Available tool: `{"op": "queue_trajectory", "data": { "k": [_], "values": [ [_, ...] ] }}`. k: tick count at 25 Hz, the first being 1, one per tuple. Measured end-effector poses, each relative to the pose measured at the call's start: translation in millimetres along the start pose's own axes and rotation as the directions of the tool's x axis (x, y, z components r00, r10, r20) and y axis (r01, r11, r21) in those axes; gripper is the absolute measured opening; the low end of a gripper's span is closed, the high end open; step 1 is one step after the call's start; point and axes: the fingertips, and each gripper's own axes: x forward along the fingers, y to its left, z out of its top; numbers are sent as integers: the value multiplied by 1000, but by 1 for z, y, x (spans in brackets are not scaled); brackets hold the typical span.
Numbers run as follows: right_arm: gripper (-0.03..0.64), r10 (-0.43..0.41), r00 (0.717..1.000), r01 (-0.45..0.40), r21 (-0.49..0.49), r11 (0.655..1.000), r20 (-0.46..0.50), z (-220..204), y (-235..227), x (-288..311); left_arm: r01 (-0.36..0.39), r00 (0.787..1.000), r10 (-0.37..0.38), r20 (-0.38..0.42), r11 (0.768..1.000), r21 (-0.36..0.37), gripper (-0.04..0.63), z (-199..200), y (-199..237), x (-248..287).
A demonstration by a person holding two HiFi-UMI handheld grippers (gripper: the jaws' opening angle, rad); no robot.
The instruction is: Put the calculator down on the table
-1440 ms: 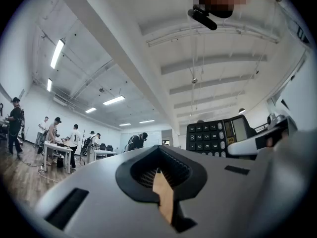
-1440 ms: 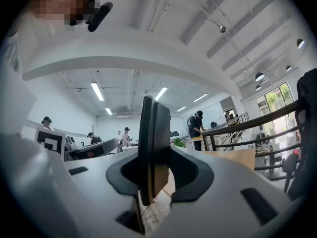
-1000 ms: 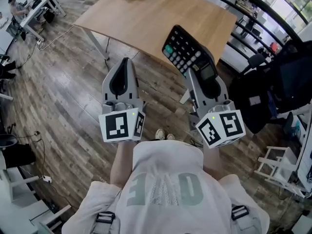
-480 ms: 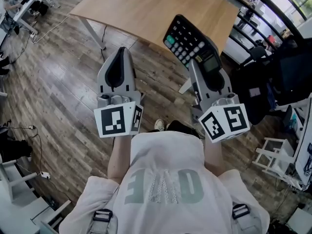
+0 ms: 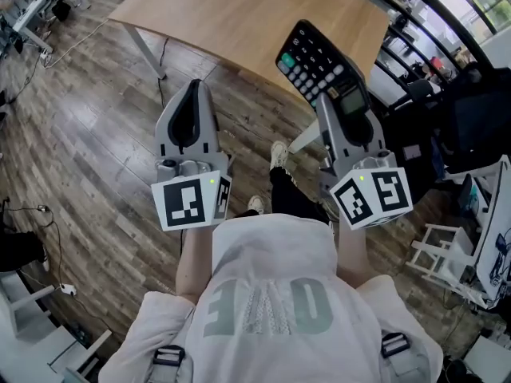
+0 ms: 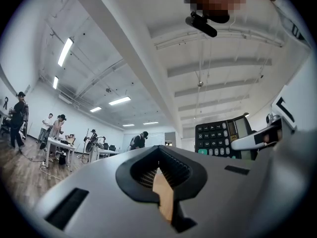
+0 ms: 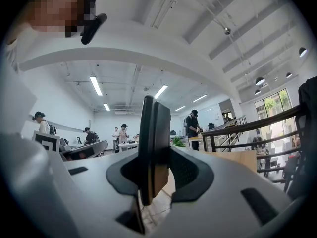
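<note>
Looking at a black calculator (image 5: 321, 64), pinched at its display end by the right gripper (image 5: 345, 110), keys facing up toward the head camera. Not down on the table (image 5: 239, 14) yet: held up in the air, lined up over the table's near edge in the head view. Shows up edge-on in the right gripper view, thin and tall between the jaws, both of them pressed onto its faces. Also peeks into the left gripper view on the right side, keypad toward that camera.

Moving outward: left gripper (image 5: 194, 94) held level with the right one, well apart from it, over the wood-plank floor (image 5: 80, 134) just short of the table. Jaws pulled in tight there, only a thin slit with pale wood showing through, nothing caught in it. Got a shoe (image 5: 278, 155) down on the floor between the two grippers. Can make out a dark railing (image 7: 247, 128) past the table and a few people (image 6: 55, 125) way back, too small to say more.
</note>
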Motion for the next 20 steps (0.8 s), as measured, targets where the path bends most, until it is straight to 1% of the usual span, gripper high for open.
{"op": "queue_trajectory", "data": {
  "k": [5, 9, 13, 16, 20],
  "values": [
    [124, 29, 1000, -29, -7, 1000, 8, -3, -14, 26, -48, 999, 48, -9, 999, 7, 9, -12, 12, 12],
    [124, 50, 998, -50, -9, 999, 27, -6, -26, 60, -79, 997, 78, 20, 996, 37, 9, -18, 30, 34],
    [124, 74, 996, -73, -11, 997, 44, -2, -39, 98, -94, 995, 92, 38, 994, 48, 9, -20, 43, 69],
    [124, 90, 995, -89, -9, 996, 51, 3, -55, 125, -91, 995, 88, 56, 994, 58, 9, -18, 40, 97],
    [124, 110, 992, -110, -4, 994, 54, 14, -78, 159, -105, 993, 101, 66, 993, 61, 9, -18, 42, 136]
  ]
}}
